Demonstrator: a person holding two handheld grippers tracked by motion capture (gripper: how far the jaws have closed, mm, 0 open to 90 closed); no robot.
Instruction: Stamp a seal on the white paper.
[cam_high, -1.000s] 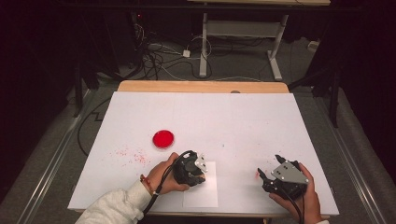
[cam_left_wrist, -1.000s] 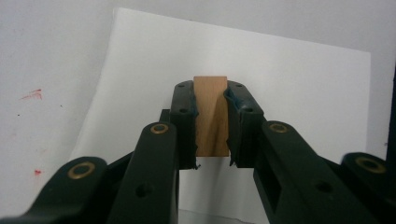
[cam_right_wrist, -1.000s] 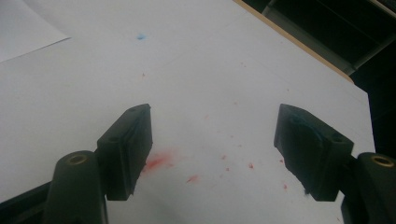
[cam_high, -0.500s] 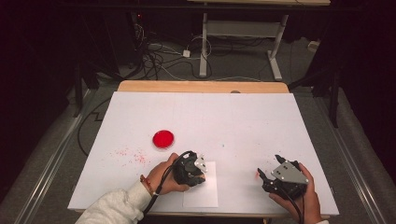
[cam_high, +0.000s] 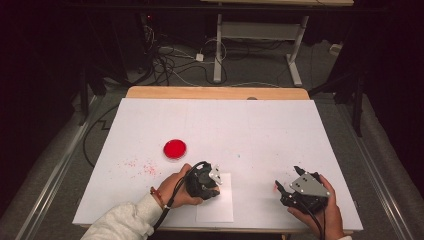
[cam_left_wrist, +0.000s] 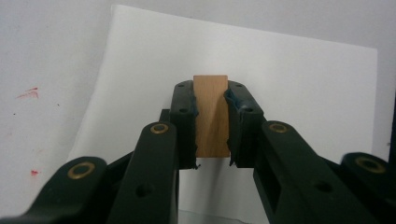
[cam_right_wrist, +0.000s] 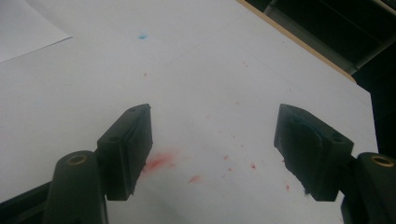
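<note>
My left gripper (cam_left_wrist: 210, 126) clamps a small wooden block (cam_left_wrist: 211, 116) over a sheet of paper (cam_high: 216, 200) at the table's (cam_high: 260, 125) near edge; my right gripper (cam_right_wrist: 212, 149) gapes wide above red-speckled tabletop.

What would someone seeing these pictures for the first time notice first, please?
Probably the red dish, the one bright thing on the white table, left of centre with red specks scattered beside it. Next, the left gripper clamps a small wooden block over a sheet of white paper near the front edge. The right gripper hovers open above red smears.
</note>
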